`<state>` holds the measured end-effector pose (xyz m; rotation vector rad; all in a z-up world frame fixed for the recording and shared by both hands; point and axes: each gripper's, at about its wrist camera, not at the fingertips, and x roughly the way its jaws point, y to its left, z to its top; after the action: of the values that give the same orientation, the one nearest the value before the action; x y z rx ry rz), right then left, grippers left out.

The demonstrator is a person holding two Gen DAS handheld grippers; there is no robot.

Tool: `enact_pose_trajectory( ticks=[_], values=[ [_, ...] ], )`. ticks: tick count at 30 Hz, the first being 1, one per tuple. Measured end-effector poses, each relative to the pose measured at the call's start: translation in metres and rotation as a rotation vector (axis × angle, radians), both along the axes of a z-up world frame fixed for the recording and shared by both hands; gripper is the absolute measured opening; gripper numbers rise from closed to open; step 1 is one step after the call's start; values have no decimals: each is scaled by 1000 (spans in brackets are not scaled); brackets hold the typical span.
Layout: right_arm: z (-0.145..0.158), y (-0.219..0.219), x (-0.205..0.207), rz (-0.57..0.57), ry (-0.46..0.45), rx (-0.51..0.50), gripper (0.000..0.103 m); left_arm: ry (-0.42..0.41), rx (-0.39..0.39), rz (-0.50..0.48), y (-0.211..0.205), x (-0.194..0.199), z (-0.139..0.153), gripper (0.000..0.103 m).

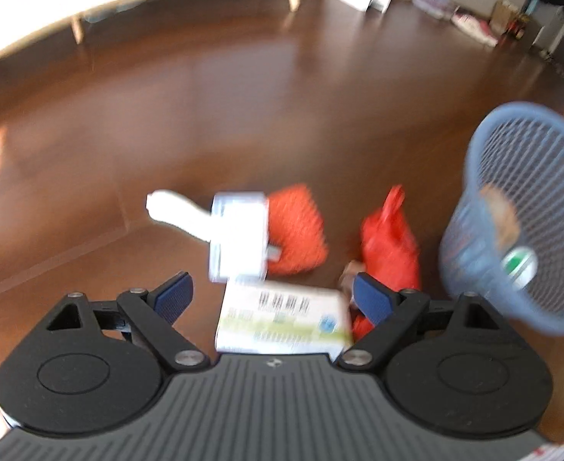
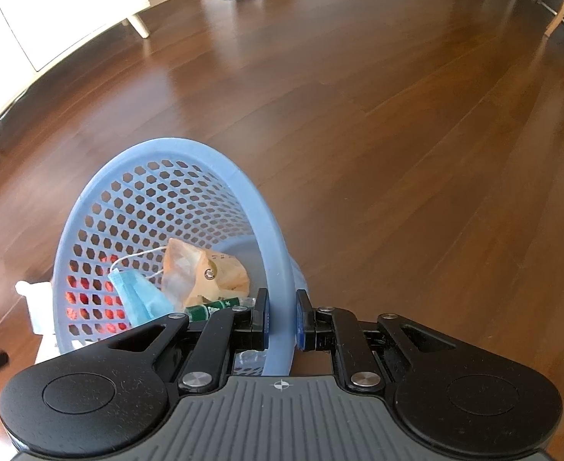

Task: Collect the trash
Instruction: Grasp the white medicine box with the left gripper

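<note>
Two red bags (image 1: 391,246), roller (image 1: 239,238), box (image 1: 285,319) beside basket (image 1: 527,207).

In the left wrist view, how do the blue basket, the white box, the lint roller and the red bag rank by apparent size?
1. blue basket
2. white box, though it lies nearest the camera, partly hidden, so its rank is unsure
3. lint roller and red bag: they look about alike, and the blur prevents ranking them.

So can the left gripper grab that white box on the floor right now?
Probably yes: the left gripper is open, and the white box lies between its fingers with nothing on top. The blur hides the height.
</note>
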<state>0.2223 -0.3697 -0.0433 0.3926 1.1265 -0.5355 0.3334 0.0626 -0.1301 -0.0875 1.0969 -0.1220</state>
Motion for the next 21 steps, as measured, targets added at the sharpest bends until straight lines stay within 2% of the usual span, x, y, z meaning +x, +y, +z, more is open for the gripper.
enact_pose_trajectory(
  ticks=[3,6,11,17,19,21],
  values=[
    [1,-2,-3,-24,10,-12,9,47,1,3,7,-7,-23,87],
    [2,-6,-7,-53,18,-11,9,35,76,-112,-1,-17,-36,85],
    [0,-4,-11,-83,31,1,9,-40,293,-379,-16,-31,-53,79],
    [0,2,-8,-84,40,-9,9,-148,610,-736,-34,-58,-97,66],
    [0,2,-7,-84,40,-10,9,-175,699,-824,-37,-65,-113,64],
    [0,2,-8,-84,40,-14,9,-203,755,-884,-40,-70,-125,61]
  ],
)
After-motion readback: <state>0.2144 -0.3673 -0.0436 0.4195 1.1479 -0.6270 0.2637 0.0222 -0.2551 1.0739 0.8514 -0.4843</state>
